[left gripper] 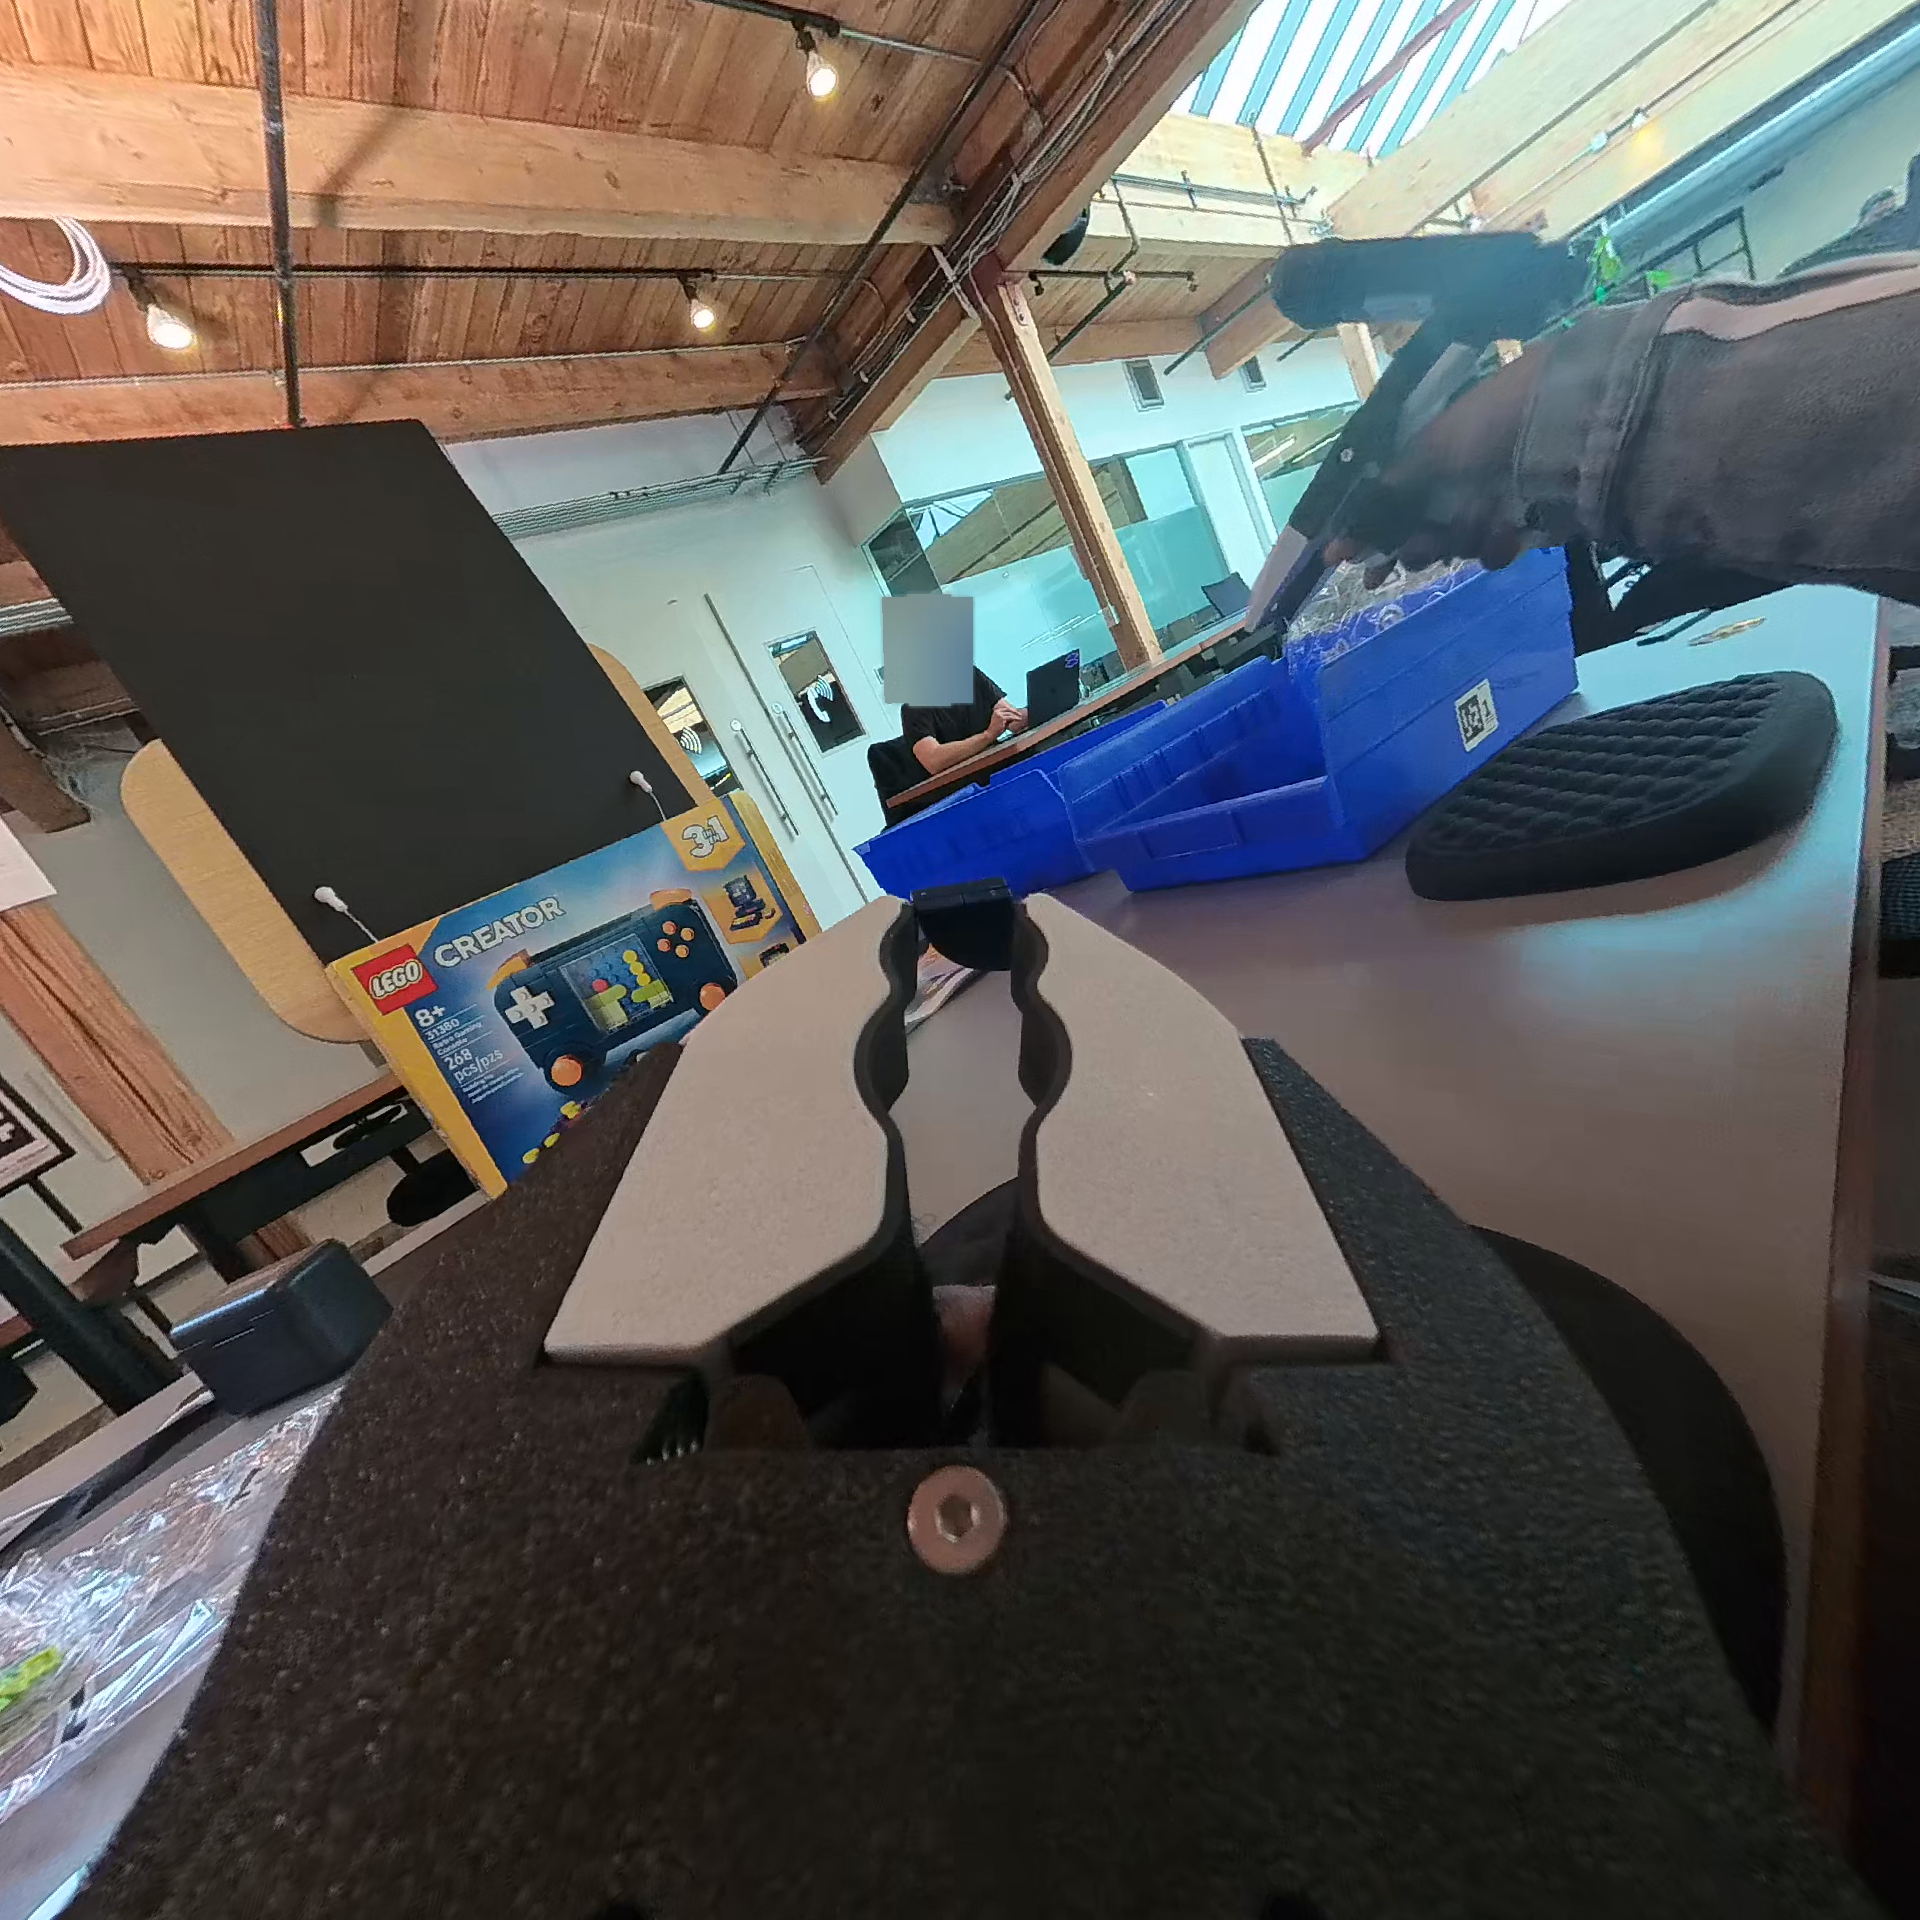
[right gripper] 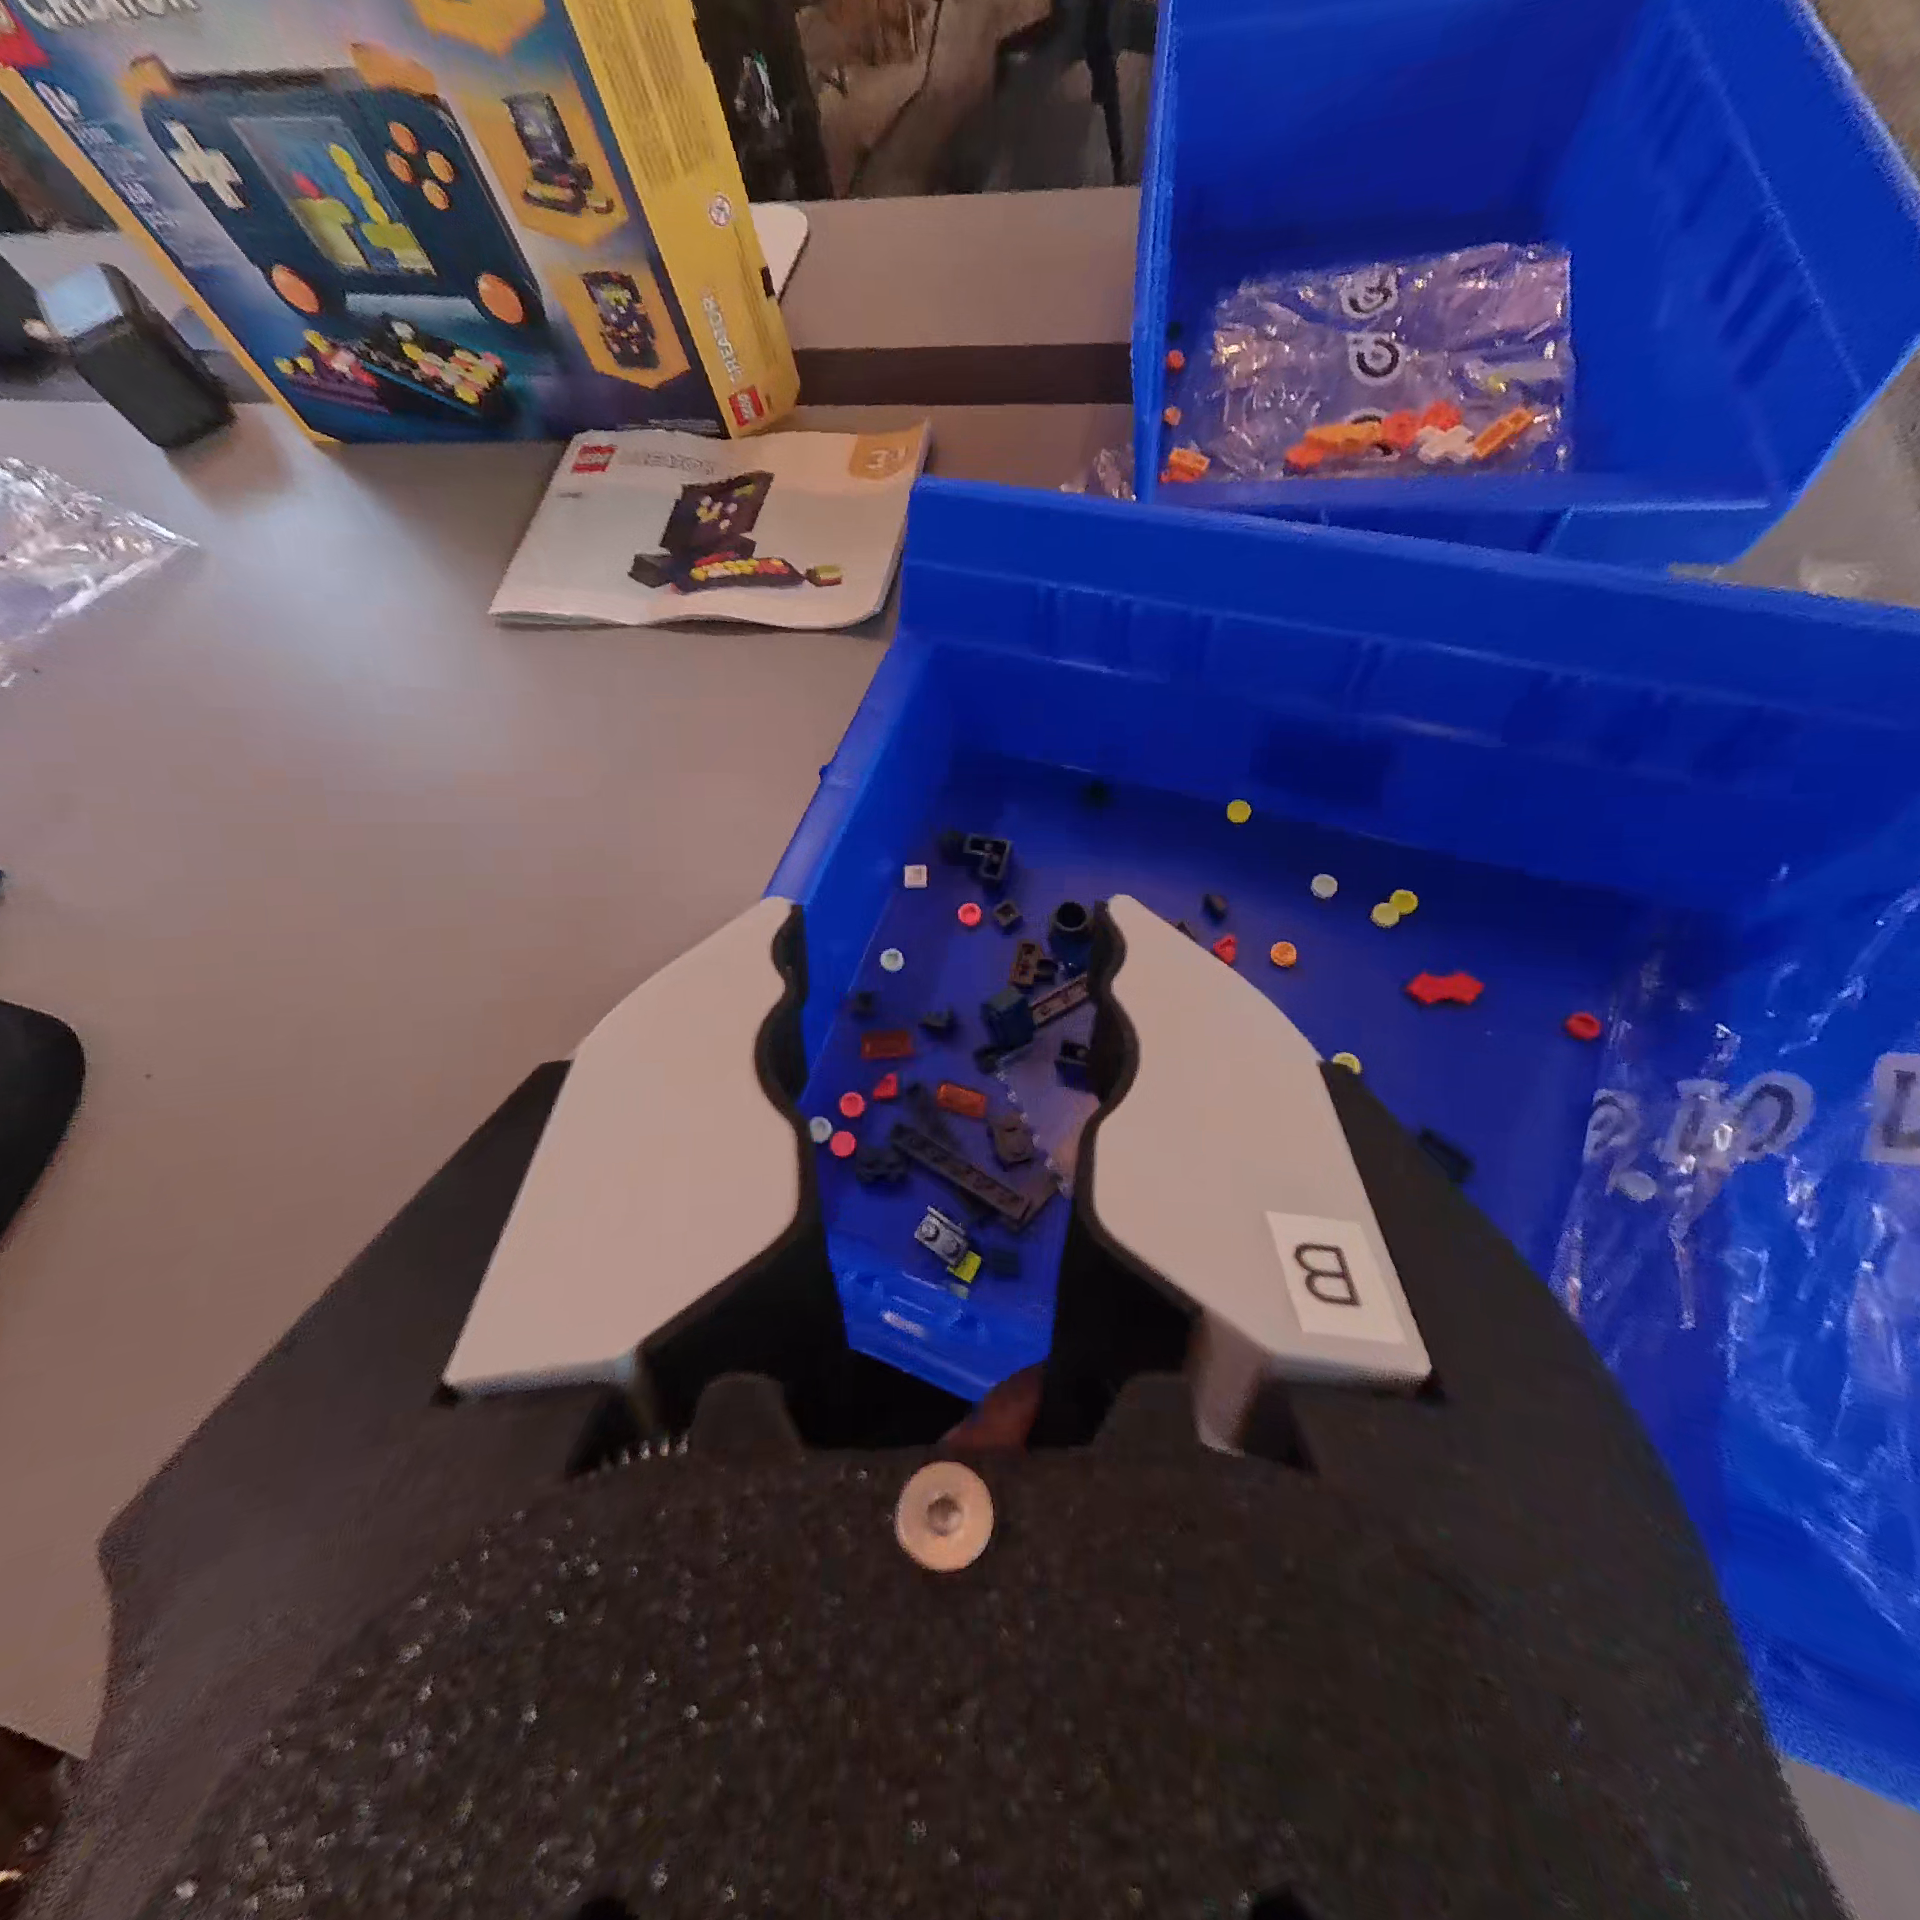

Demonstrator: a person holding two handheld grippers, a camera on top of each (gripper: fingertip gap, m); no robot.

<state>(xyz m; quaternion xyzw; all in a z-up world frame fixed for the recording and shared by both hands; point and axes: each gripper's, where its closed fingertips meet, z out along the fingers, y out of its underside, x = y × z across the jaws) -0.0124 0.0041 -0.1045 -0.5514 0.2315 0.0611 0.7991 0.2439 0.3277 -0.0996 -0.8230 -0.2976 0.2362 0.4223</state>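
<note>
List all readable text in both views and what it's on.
I won't quote writing; these carry it:
Toy box: print on front and side.
Booklet: cover print.
Right gripper: white sticker on one finger.
Blue bin: square tag.
Plastic bags: blurred marks.

Grey worktop carried: a yellow-and-blue toy box, standing at far left; an instruction booklet, flat just near of it; two blue bins, right, the near one holding loose small bricks, the far one a clear bag; a black ridged pad beside the bins; a small black case, far left.
</note>
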